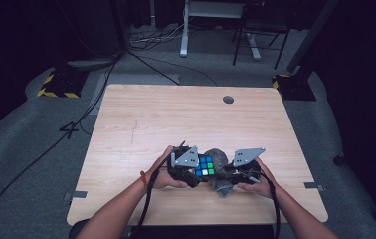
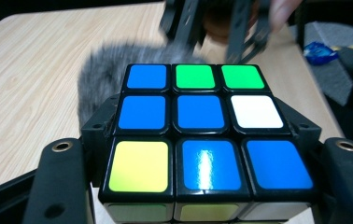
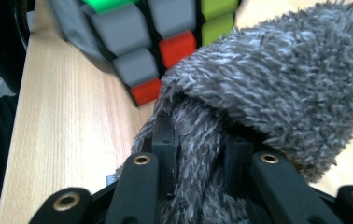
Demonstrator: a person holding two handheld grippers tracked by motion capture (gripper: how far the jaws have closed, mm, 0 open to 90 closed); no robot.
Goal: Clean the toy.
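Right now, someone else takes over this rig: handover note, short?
Left gripper: shut on the puzzle cube, jaws on its two sides, mostly blue face toward its camera.
Right gripper: shut on the grey fluffy cloth, a fold bunched between the jaws.
Both are at the near middle of the table; cloth and cube sit close together, contact can't be confirmed.
Done: both things are gripped.
Left: probably wiping the cube with the cloth; no telling how much is already wiped. Keep both grips.
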